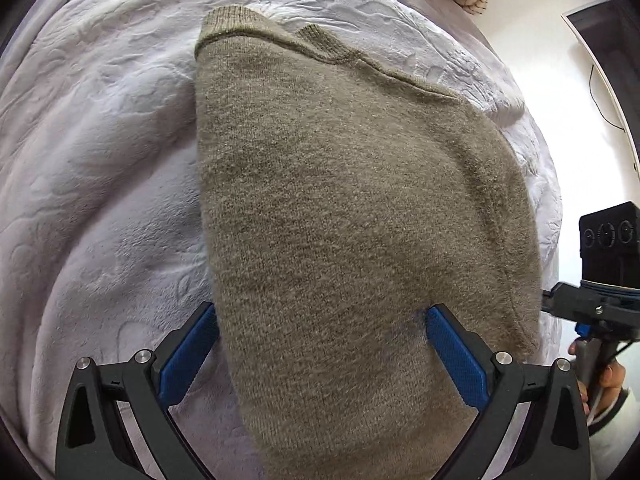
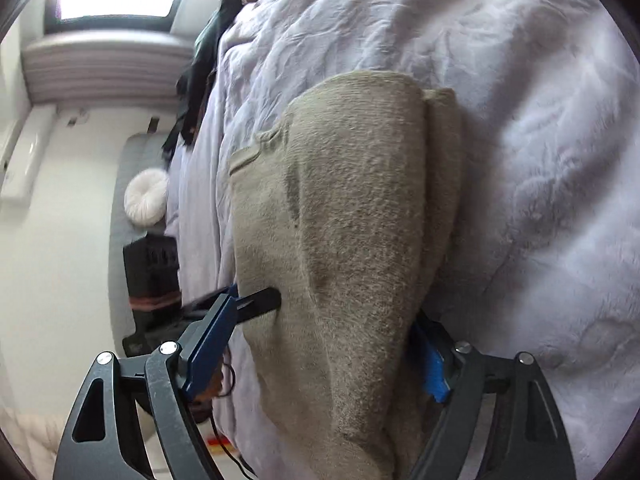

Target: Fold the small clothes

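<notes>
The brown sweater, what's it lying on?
The sweater lies on a pale, fluffy blanket that shows all around it. What's under the blanket is covered, and so is anything tucked inside the folded sweater.

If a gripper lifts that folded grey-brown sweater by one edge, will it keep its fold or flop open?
The sweater would probably sag and unfold: it drapes softly over the blanket. Its fuzzy knit likely grips the blue fingers rather than slipping. It looks light and should not roll.

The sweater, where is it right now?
The sweater lies folded on the white blanket, filling the middle of both views, its near end between the blue pads of each tongs.
</notes>
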A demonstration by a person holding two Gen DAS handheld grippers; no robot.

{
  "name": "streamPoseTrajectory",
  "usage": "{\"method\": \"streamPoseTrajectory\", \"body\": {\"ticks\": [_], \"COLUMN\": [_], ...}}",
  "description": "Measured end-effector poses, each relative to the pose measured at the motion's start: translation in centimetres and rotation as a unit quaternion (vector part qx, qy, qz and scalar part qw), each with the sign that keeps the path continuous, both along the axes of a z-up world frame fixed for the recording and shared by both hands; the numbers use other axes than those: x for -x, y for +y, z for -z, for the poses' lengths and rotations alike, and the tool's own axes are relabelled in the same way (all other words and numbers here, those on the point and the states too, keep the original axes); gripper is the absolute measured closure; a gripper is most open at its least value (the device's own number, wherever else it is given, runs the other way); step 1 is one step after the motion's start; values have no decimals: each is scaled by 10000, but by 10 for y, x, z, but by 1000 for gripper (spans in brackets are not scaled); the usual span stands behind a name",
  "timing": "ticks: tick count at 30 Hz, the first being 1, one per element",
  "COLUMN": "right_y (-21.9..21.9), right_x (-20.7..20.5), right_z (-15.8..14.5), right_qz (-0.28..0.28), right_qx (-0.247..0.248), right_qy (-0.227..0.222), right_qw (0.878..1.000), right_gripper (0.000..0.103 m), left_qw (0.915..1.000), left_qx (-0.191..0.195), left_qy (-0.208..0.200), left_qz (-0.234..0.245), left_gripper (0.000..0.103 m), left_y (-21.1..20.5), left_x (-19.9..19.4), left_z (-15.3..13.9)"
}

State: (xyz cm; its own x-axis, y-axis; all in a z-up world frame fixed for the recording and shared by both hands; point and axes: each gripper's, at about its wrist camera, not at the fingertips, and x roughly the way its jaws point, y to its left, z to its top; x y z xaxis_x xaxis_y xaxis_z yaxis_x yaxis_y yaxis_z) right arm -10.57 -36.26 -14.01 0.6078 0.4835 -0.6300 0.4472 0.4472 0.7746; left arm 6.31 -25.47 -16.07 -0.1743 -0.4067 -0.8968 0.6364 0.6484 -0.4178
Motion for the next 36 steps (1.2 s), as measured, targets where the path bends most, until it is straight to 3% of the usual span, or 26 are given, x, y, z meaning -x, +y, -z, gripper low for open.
{"method": "streamPoseTrajectory", "body": {"ticks": [3, 10, 12, 14, 15, 16, 17, 24, 31, 36], "right_y": [-11, -11, -7, -5, -4, -3, -2, 26, 61, 105], "right_x": [10, -6, -17, -17, -14, -7, -2, -7, 2, 1], "right_z": [17, 32, 39, 45, 49, 51, 51, 9, -33, -45], "right_qz": [101, 183, 280, 480, 633, 788, 925, 961, 877, 759], "right_qx": [-92, -720, -734, -732, -838, -1039, -1226, -1457, -1602, -1728], "right_qy": [161, -362, -245, -50, -27, -113, -239, -672, -844, -810], "right_qw": [9998, 9966, 9966, 9962, 9945, 9914, 9878, 9824, 9796, 9787], "right_gripper": [19, 19, 21, 38, 60, 69, 70, 71, 71, 71], "left_qw": [10000, 9996, 9995, 9994, 9992, 9990, 9986, 9967, 9950, 9958], "left_qx": [37, 170, 277, 342, 396, 457, 530, 807, 993, 904], "left_qy": [42, 222, 162, 21, -8, -16, 5, 3, -64, -104], "left_qz": [67, 34, 53, 24, 14, 5, -9, -3, 42, 6], "left_gripper": [0, 0, 13, 30, 36, 46, 52, 57, 57, 57], "left_y": [-3, 1, 2, 6, 8, 11, 14, 34, 90, 135], "left_x": [-1, -6, -3, 0, 1, 2, 3, 11, 24, 35], "left_z": [3, 10, 4, -5, -8, -13, -18, -59, -109, -126]}}
